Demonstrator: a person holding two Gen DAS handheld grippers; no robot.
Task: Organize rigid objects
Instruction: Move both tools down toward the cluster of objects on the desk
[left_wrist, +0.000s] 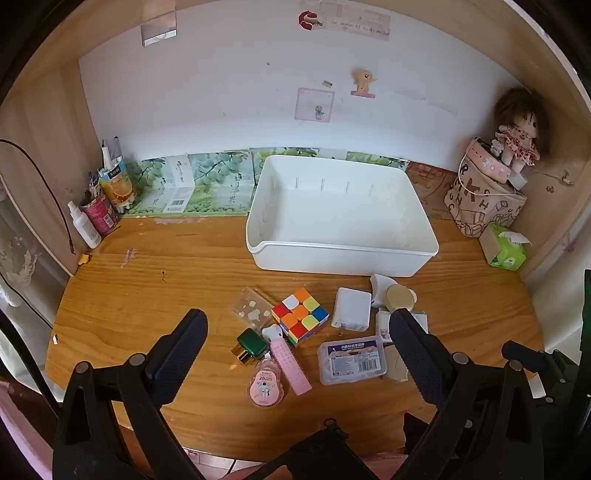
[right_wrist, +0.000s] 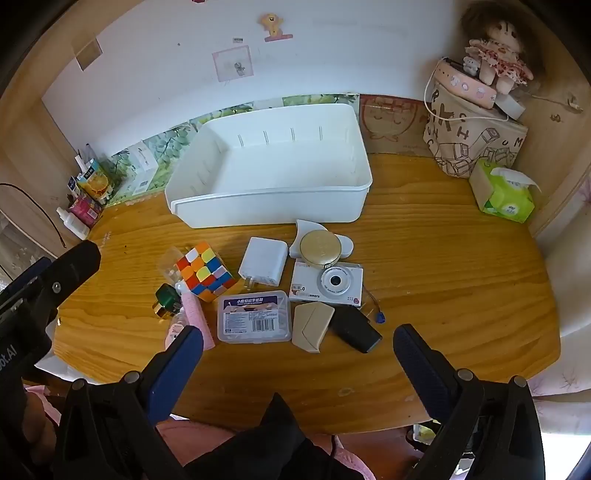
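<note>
The left gripper (left_wrist: 298, 332) hangs over the near edge of the desk (left_wrist: 147, 280), jaws spread wide with nothing between them; under the gap lie a cluster of small things. The right gripper (right_wrist: 298, 345) is likewise wide open and empty, tilted down at the same cluster from a little further right.

Nearest the left gripper is a pink round tape dispenser (left_wrist: 265, 386), touching a pink comb (left_wrist: 290, 363) that runs diagonally up to a green bottle (left_wrist: 251, 343) with a gold cap. Just beyond sits a cube (left_wrist: 300, 314) with coloured squares, and beside its left face a clear plastic piece (left_wrist: 251, 308). To the cube's right is a white charger (left_wrist: 351, 308), prongs toward the camera. In front of the charger lies a clear floss box (left_wrist: 350, 360) with a barcode label.

In the right wrist view, right of the floss box, a beige envelope-shaped case (right_wrist: 312, 325) lies against a black block (right_wrist: 355, 328). Behind them is a white toy camera (right_wrist: 327, 288), and a gold round compact (right_wrist: 320, 248) rests partly on it and partly on a white curved piece (right_wrist: 343, 245).

Behind the whole cluster stands a white bin (left_wrist: 343, 254), empty, its near wall just beyond the charger and compact. At the far right are a printed bag (left_wrist: 484, 206) with a doll (left_wrist: 517, 136) on top, and a green tissue pack (left_wrist: 508, 251). Bottles and tubes (left_wrist: 99, 206) crowd the far left corner.
</note>
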